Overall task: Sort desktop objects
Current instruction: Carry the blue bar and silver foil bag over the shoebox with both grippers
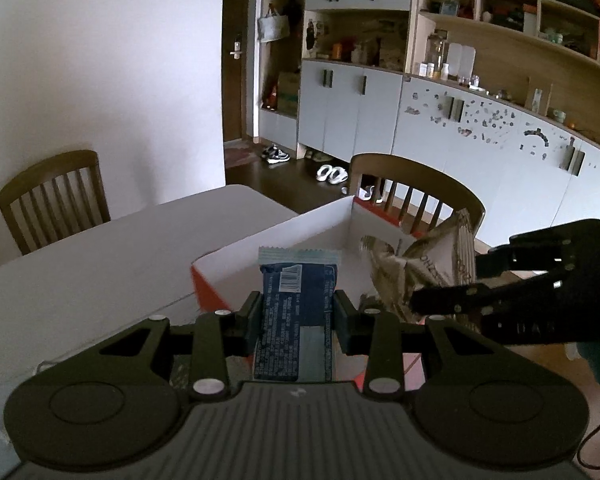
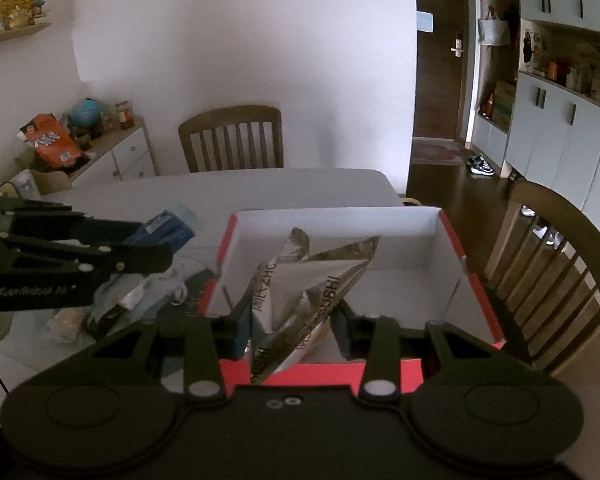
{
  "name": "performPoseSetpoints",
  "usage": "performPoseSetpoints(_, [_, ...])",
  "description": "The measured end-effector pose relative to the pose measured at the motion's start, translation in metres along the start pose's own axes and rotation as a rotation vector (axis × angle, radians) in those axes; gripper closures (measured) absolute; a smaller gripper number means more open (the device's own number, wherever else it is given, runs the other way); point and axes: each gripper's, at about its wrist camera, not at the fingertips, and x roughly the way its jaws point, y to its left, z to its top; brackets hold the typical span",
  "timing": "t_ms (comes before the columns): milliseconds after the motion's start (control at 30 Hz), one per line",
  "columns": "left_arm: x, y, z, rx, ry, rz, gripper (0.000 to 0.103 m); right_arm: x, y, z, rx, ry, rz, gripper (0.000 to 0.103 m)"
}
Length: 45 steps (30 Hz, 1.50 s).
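My left gripper [image 1: 297,312] is shut on a dark blue snack packet [image 1: 296,308] with a pale crimped top, held upright over the near corner of a red box with a white inside [image 1: 276,240]. My right gripper [image 2: 290,326] is shut on a crumpled silver foil packet [image 2: 312,280] above the same box [image 2: 440,256]. In the left wrist view the right gripper [image 1: 440,300] and its foil packet [image 1: 420,268] come in from the right. In the right wrist view the left gripper [image 2: 156,252] and blue packet [image 2: 172,228] reach in from the left.
The box stands near the right end of a white table [image 2: 300,188]. Loose packets and wrappers [image 2: 112,312] lie on the table left of the box. Wooden chairs [image 2: 230,138] [image 2: 560,272] stand at the far side and right end. Cabinets [image 1: 480,136] line the back wall.
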Motion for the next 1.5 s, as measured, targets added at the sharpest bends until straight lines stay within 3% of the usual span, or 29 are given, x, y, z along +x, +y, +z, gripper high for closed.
performPoseSetpoints(233, [0.032, -0.01, 0.015, 0.004, 0.021, -0.001, 0.068, 0.009, -0.02, 0.005, -0.006, 0.009, -0.004, 0.063])
performPoseSetpoints(767, [0.11, 0.007, 0.032, 0.009, 0.136, 0.03, 0.068, 0.054, -0.047, 0.014, -0.03, 0.072, -0.013, 0.063])
performPoseSetpoints(1500, [0.196, 0.003, 0.018, 0.146, 0.346, 0.078, 0.068, 0.118, -0.064, 0.001, -0.086, 0.248, 0.012, 0.063])
